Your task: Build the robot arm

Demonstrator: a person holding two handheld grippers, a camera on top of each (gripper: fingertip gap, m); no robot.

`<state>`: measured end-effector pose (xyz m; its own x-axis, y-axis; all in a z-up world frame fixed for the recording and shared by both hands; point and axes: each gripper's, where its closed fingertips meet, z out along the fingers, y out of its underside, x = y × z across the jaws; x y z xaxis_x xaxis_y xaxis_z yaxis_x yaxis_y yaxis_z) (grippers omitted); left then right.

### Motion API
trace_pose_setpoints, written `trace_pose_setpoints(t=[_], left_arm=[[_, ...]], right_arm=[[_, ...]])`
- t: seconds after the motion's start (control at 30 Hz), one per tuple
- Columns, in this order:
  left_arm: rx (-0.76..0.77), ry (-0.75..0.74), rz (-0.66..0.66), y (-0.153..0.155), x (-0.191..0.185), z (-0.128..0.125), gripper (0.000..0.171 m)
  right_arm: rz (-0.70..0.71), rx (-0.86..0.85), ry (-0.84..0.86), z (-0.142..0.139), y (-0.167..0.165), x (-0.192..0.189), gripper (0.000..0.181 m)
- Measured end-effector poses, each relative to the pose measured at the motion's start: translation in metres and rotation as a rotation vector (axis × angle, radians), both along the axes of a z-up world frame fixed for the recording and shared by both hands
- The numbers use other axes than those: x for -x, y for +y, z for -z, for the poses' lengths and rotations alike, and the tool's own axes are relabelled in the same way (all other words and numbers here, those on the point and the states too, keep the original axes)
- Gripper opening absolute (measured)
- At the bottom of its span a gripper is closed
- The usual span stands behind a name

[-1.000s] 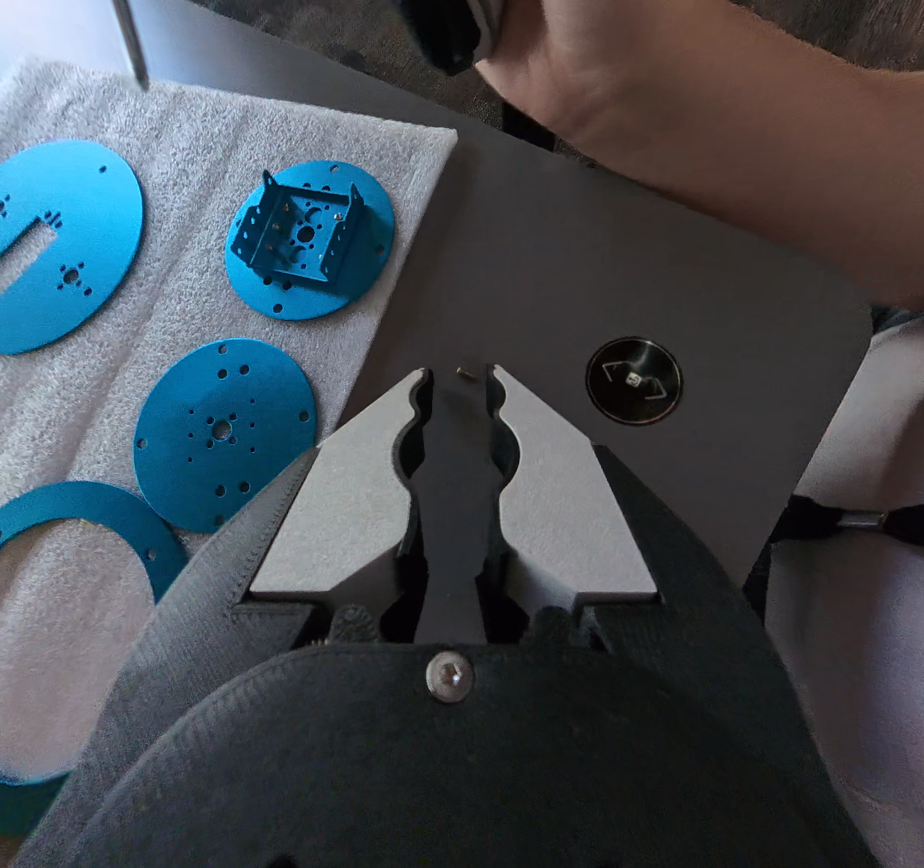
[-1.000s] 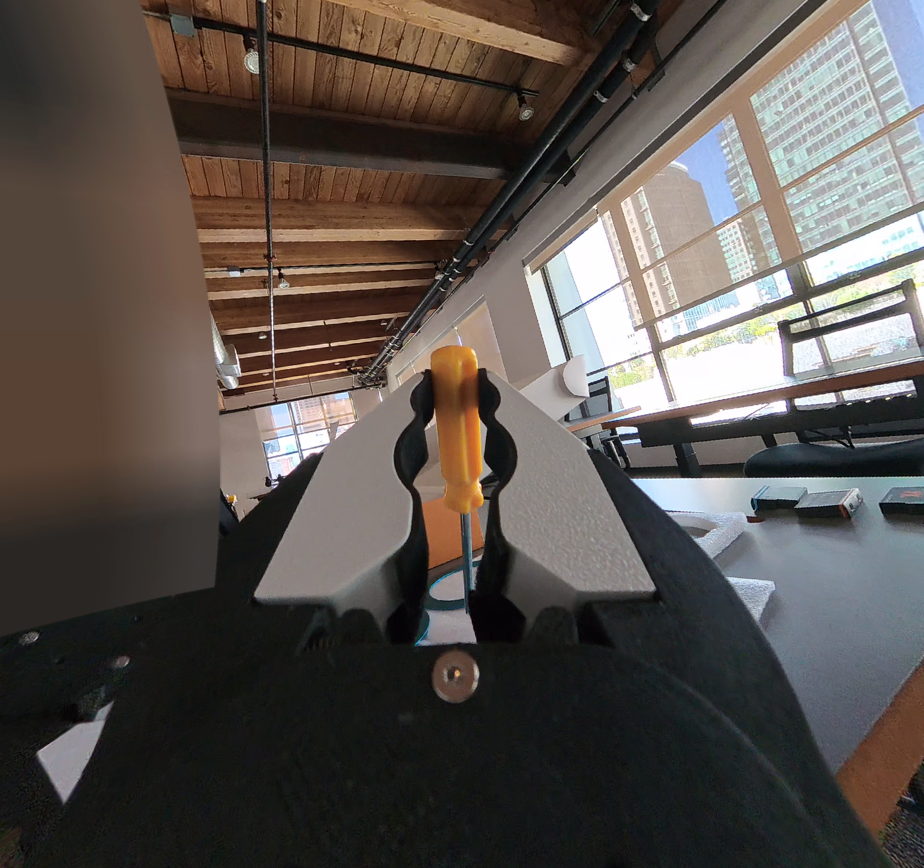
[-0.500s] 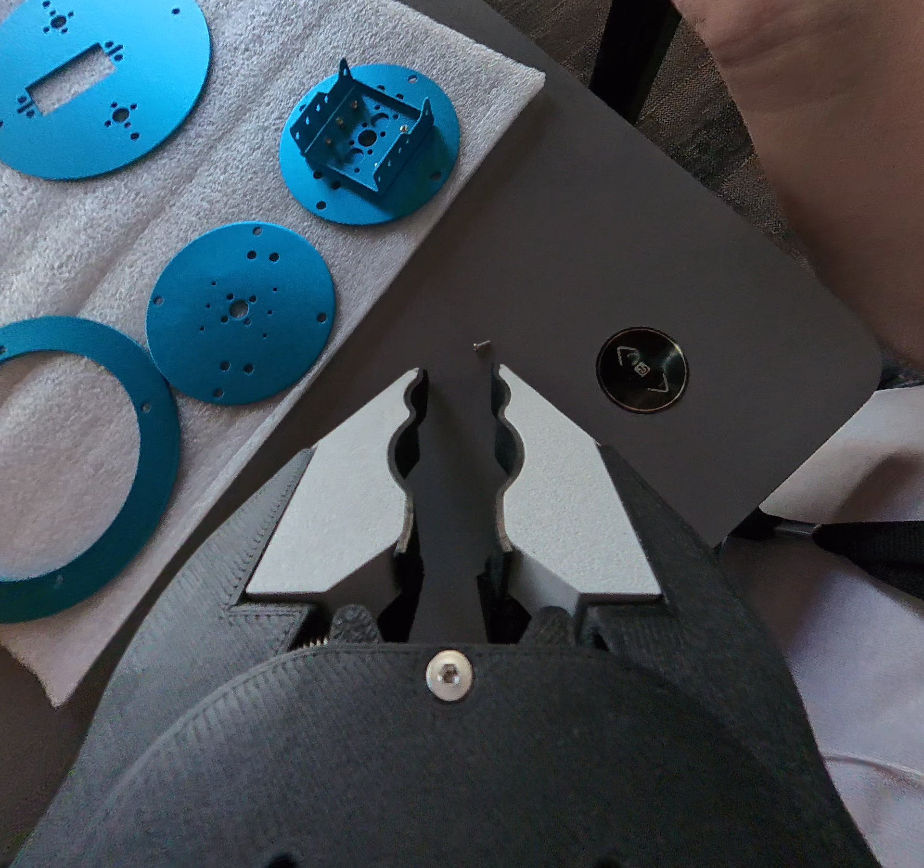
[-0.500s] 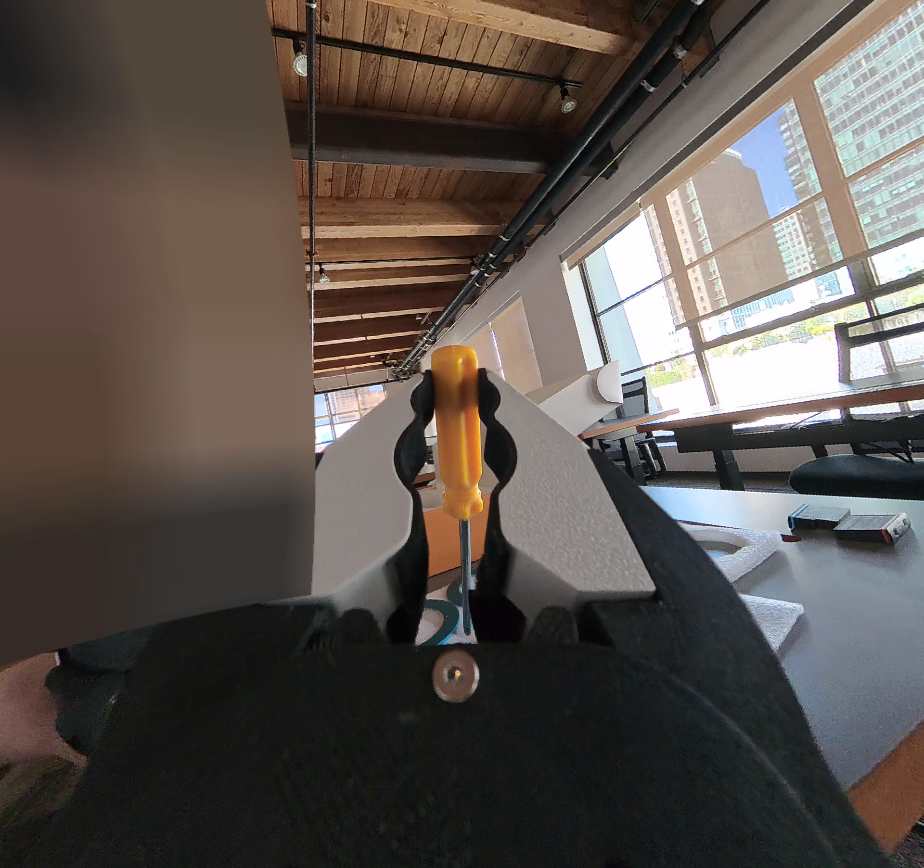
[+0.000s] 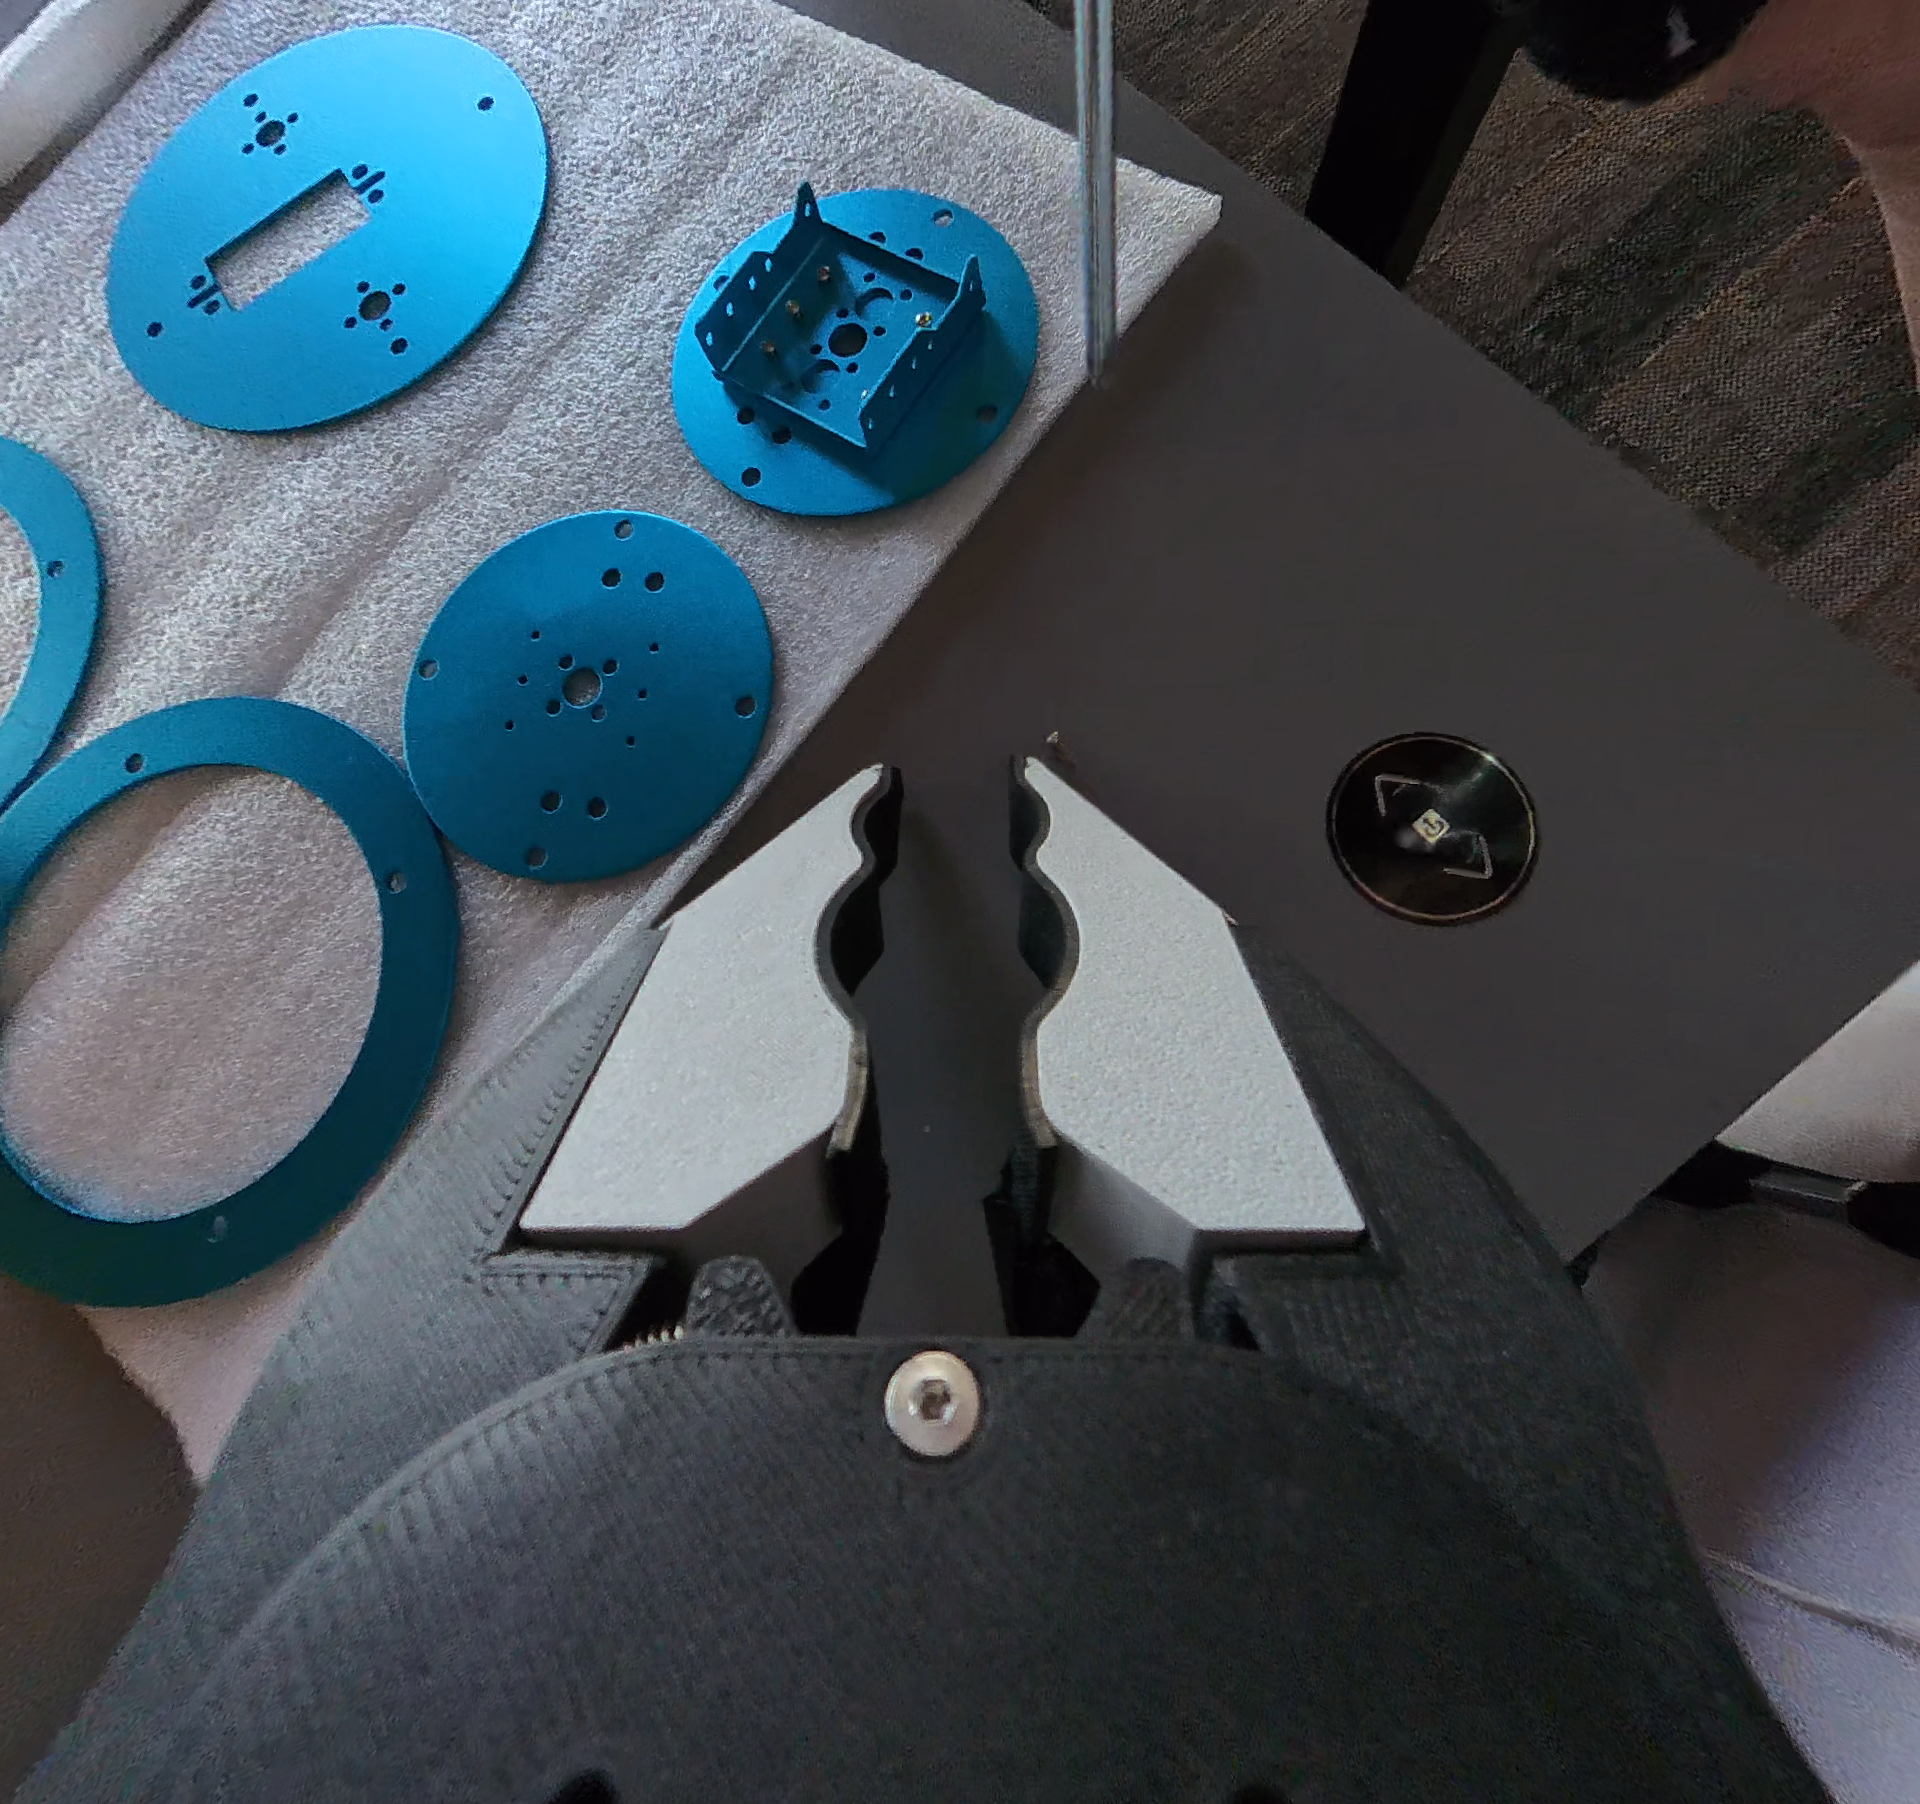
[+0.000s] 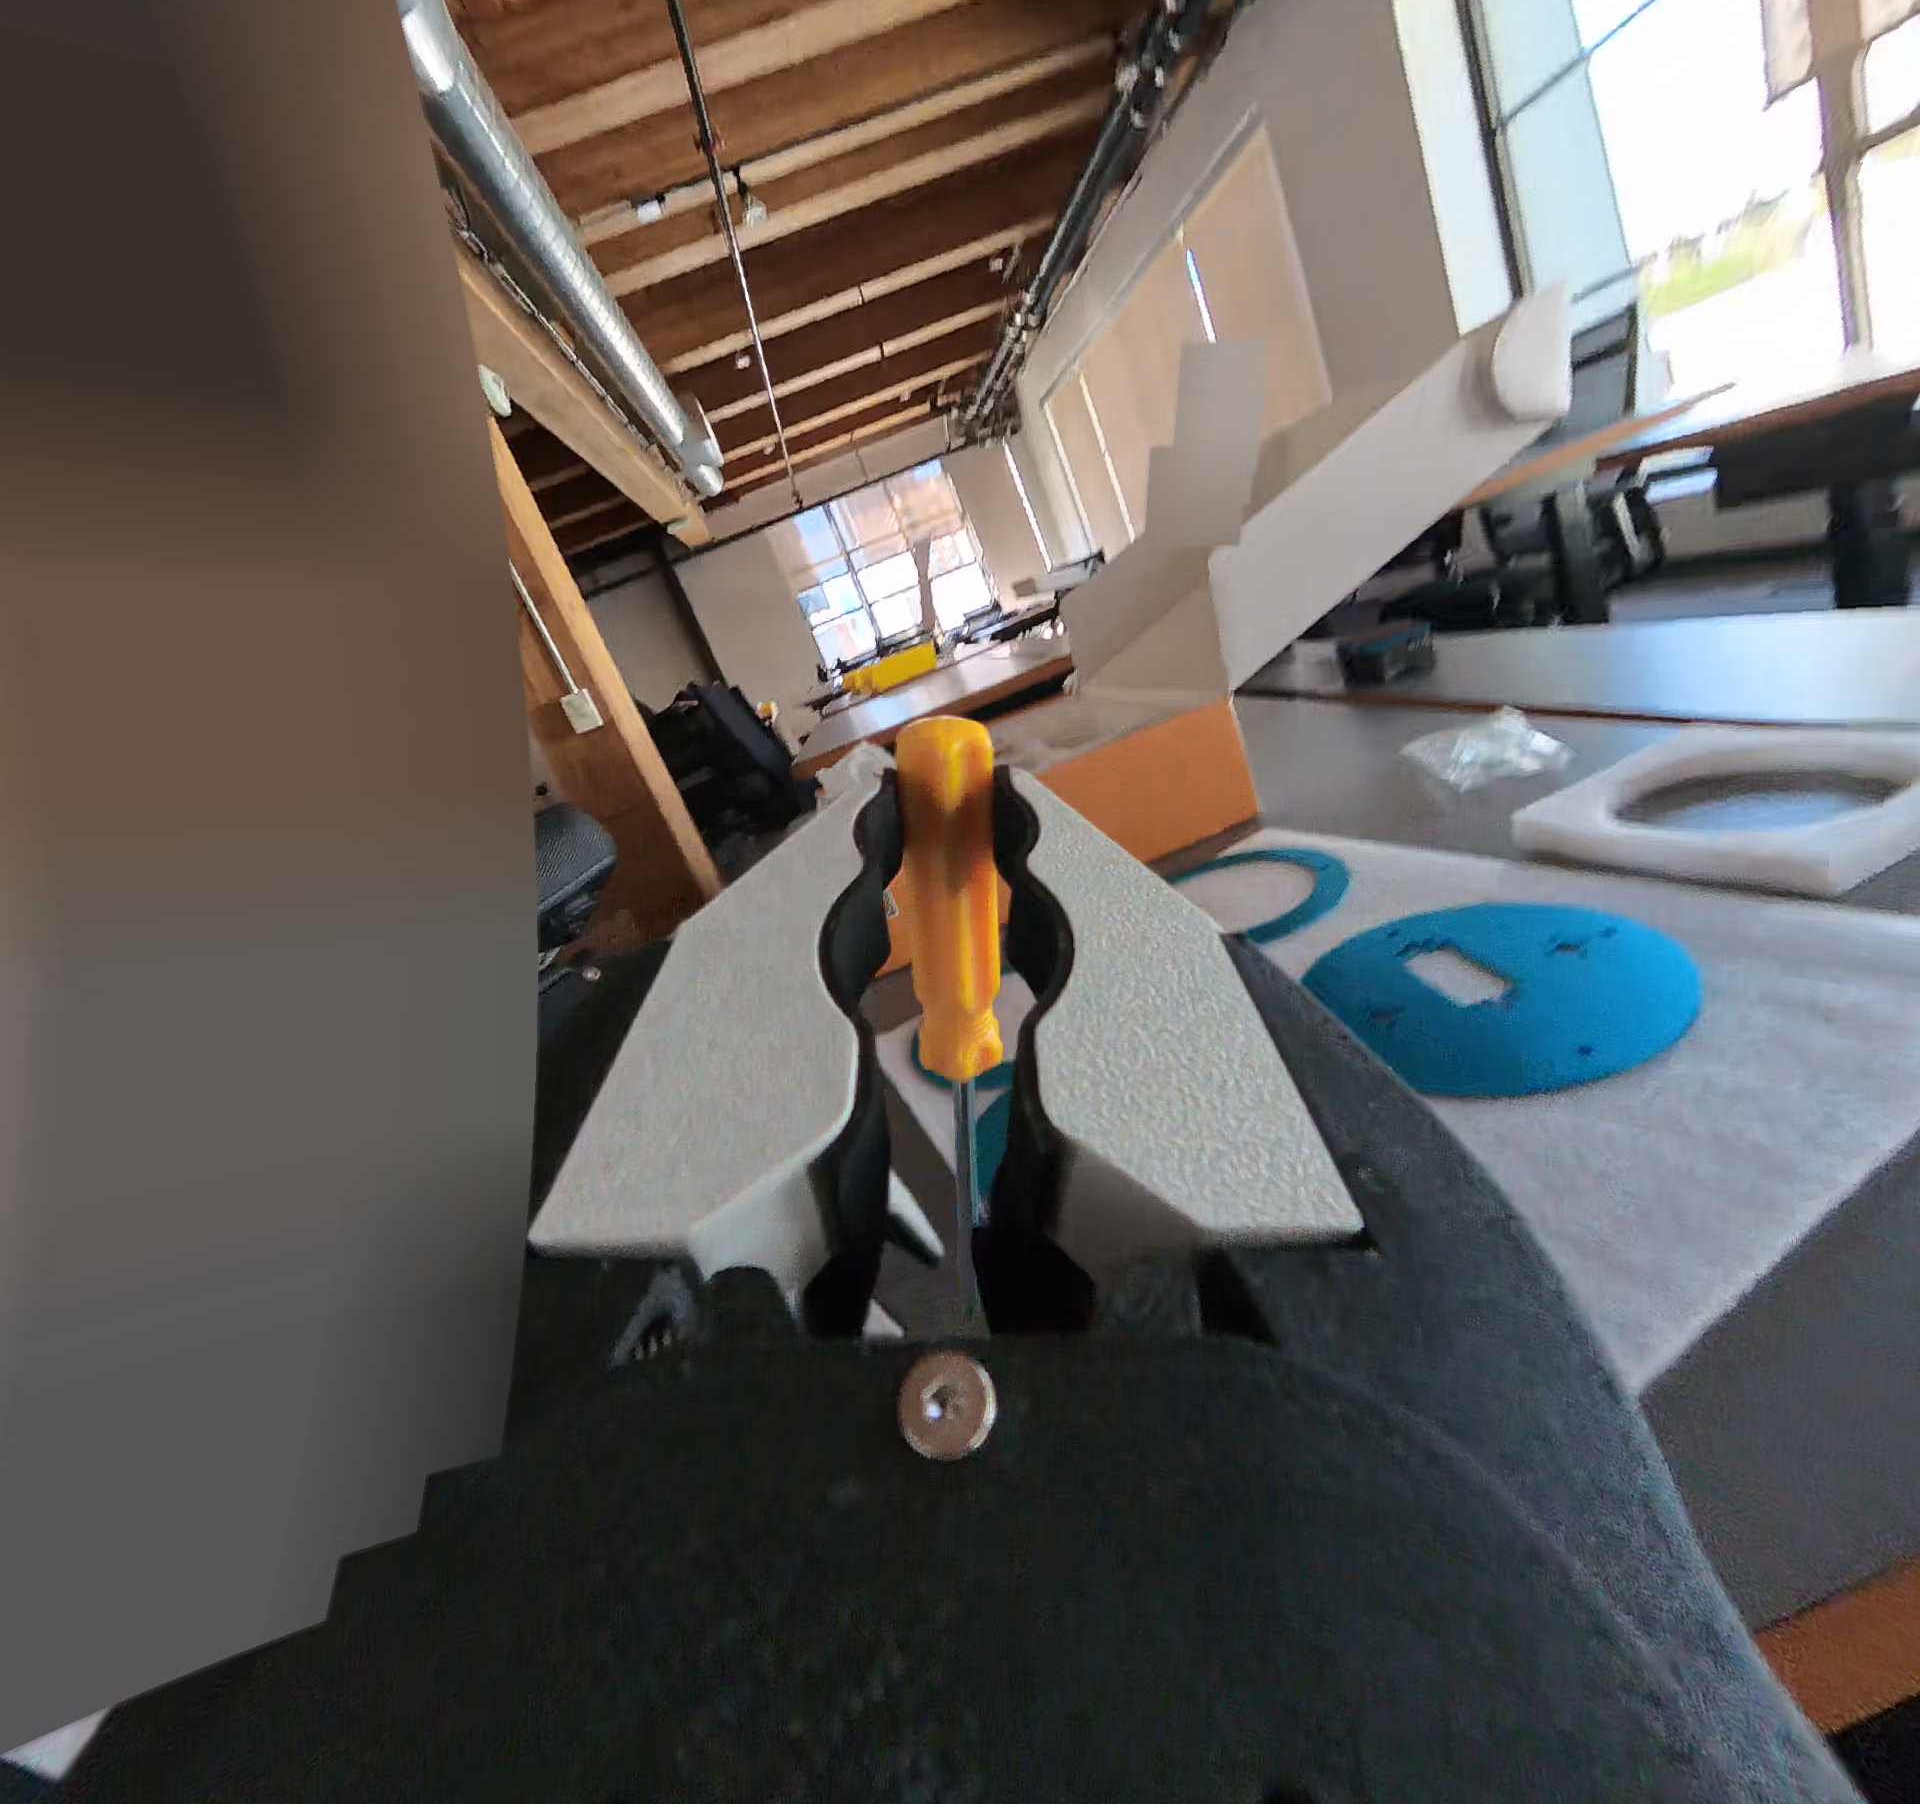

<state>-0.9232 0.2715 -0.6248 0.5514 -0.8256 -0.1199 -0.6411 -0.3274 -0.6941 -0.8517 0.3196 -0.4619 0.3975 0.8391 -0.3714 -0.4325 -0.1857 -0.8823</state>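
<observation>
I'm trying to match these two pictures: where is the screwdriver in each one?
Left wrist view: only the screwdriver shaft, top centre, tip beside the foam mat.
Right wrist view: centre, orange handle clamped in the right gripper.
Shared landmark: blue disc with rectangular slot.

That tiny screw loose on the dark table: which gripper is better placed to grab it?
Left. The left gripper is open and empty, with the screw just beyond its right fingertip. The right gripper is shut on the orange screwdriver.
</observation>
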Motion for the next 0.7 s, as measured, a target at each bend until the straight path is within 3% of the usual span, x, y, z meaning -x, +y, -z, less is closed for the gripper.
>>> trace_pose_setpoints(t=[0.27,0.7], left_arm=[[0.044,-0.067,-0.041,-0.009,0.012,-0.007,0.019],[0.06,-0.097,-0.03,-0.011,0.017,-0.004,0.015]], right_arm=[[-0.069,0.36,0.075,0.042,0.017,0.035,0.015],[0.001,0.465,0.089,0.069,0.033,0.032,0.015]])
